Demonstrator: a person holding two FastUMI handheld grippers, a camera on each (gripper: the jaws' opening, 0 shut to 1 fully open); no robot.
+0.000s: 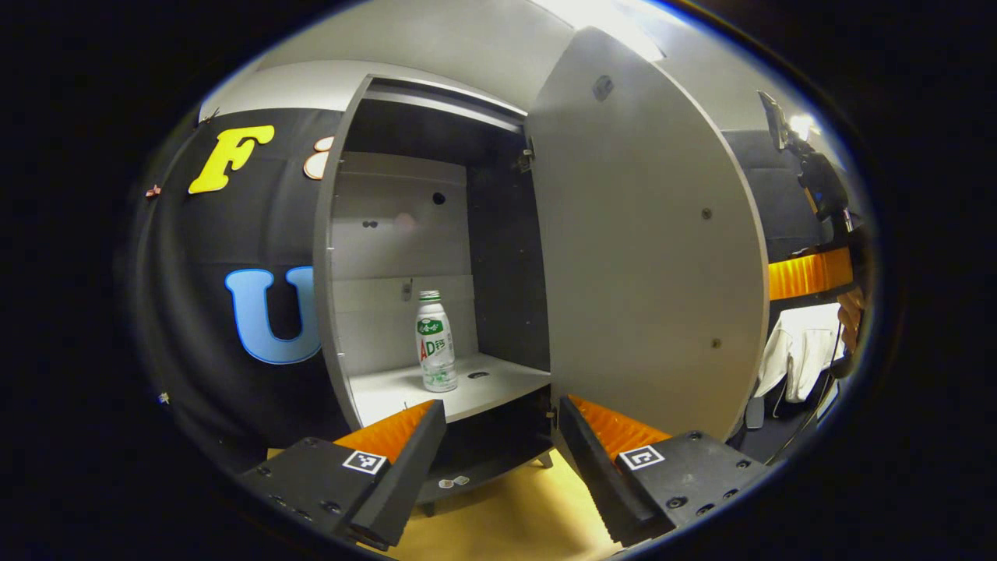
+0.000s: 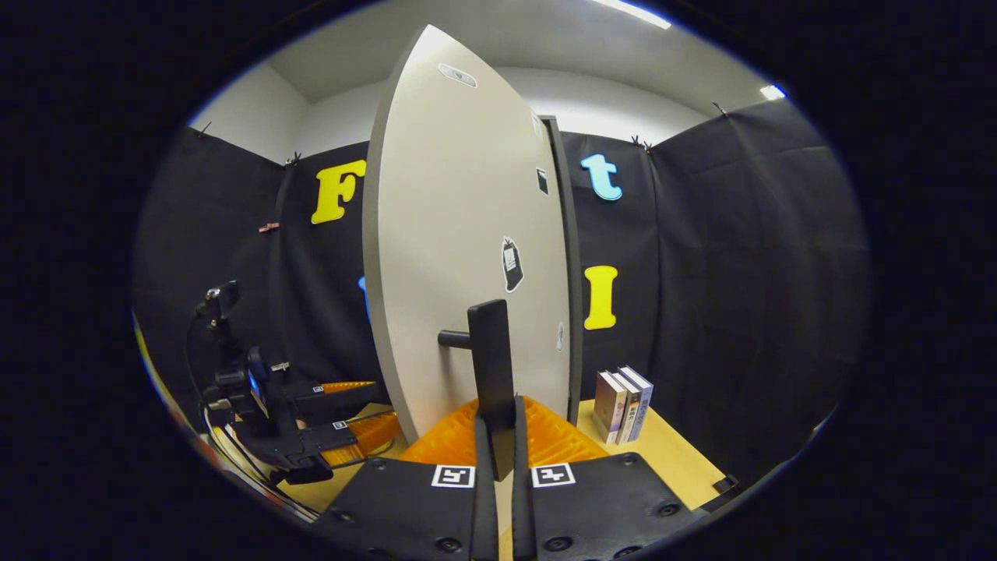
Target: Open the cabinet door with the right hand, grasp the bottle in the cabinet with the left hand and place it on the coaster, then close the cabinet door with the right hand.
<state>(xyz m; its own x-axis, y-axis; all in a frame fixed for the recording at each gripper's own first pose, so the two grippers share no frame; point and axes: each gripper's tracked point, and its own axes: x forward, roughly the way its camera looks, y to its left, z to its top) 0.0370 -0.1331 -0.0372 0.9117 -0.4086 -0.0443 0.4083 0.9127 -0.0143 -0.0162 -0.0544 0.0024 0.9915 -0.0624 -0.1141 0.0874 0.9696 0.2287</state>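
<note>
Right gripper [image 2: 497,436] jaws clamp the door handle [image 2: 492,366] — left gripper [image 1: 498,425] jaws wide; a careless reach could topple the bottle [image 1: 435,343].

A white bottle [image 1: 435,340] stands upright on the cabinet [image 1: 405,234] shelf, the door [image 1: 646,249] swung open.

A white plastic bottle [image 1: 435,343] with green-and-red label stands inside the grey cabinet [image 1: 405,234]; the grey cabinet door [image 2: 459,257] carries a black handle [image 2: 492,366].
</note>
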